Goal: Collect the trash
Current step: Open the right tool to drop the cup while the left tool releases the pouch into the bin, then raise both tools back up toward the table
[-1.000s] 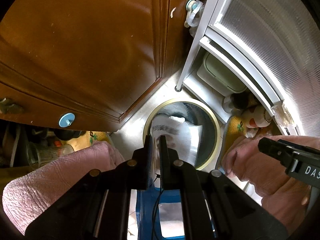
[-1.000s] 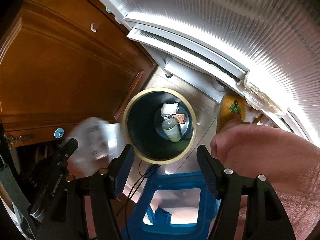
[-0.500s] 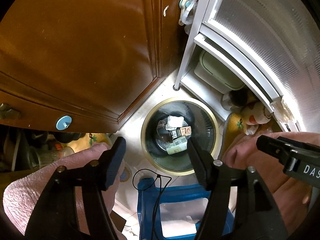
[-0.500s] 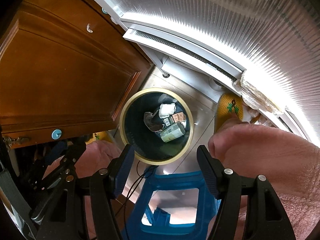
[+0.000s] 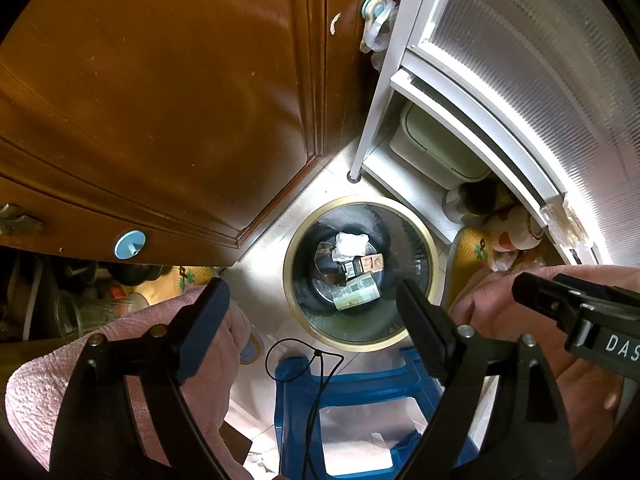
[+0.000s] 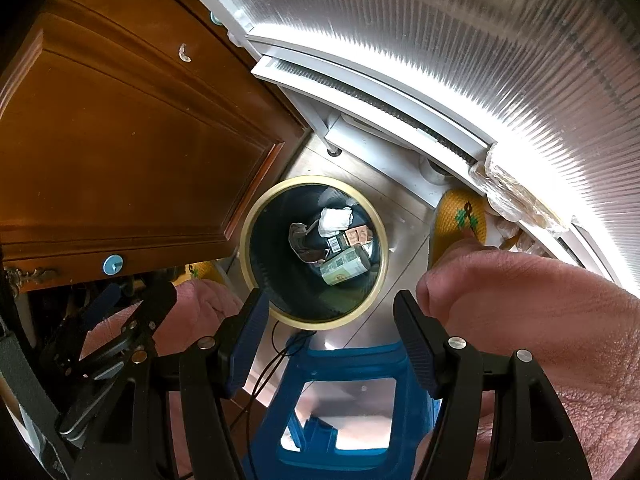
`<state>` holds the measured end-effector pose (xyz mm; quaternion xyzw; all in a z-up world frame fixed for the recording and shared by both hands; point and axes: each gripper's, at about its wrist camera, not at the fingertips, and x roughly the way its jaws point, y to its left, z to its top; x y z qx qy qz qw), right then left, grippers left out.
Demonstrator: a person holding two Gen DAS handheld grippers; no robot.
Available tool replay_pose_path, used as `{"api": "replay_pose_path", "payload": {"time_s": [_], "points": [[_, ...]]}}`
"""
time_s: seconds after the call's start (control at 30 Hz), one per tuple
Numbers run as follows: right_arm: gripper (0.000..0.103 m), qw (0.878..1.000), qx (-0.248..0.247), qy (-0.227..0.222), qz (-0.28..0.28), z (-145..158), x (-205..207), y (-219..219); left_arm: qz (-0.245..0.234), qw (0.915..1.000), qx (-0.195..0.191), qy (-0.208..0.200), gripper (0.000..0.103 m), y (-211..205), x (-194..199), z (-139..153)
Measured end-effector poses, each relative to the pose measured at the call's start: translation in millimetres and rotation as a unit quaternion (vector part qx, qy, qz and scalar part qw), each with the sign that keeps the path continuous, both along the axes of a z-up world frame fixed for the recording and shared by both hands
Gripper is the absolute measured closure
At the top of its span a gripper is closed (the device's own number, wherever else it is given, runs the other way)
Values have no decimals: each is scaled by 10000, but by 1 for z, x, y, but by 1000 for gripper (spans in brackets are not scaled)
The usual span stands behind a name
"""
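Observation:
A round dark trash bin with a gold rim (image 5: 431,256) (image 6: 250,216) stands on the floor below both grippers. At its bottom lie a crumpled white paper (image 5: 350,244) (image 6: 335,218), a small brown box (image 5: 372,263) (image 6: 358,235), a green-and-white carton (image 5: 355,298) (image 6: 344,266) and a dark scrap (image 6: 302,242). My left gripper (image 5: 312,320) is open and empty above the bin. My right gripper (image 6: 330,332) is open and empty above the bin; its body shows in the left wrist view (image 5: 580,312).
A brown wooden cabinet door (image 5: 160,92) (image 6: 120,152) is at the left. A white-framed ribbed glass door (image 5: 540,80) (image 6: 440,40) is at the right. A blue plastic stool (image 5: 360,400) (image 6: 340,400) stands below the grippers. A yellow mat (image 6: 460,220) lies right of the bin.
My left gripper was shut on a white paper bag over the bin. It opened, and the bag dropped out of its jaws into the bin. The right gripper stayed open.

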<state>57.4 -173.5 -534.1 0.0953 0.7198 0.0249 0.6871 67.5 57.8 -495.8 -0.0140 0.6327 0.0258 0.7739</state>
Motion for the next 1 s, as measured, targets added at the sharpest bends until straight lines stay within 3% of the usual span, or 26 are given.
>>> {"api": "replay_pose_path", "payload": {"time_s": [0.57, 0.83, 1.0], "points": [[37, 9988, 123, -440, 191, 23, -2, 6, 20, 9991, -178, -391, 19, 2, -1, 22], [37, 9952, 245, -908, 255, 49, -4, 10, -83, 9957, -288, -872, 19, 0, -8, 49], [37, 9902, 358, -1313, 299, 76, -9, 9, 5, 9956, -461, -819, 19, 5, -10, 67]]}}
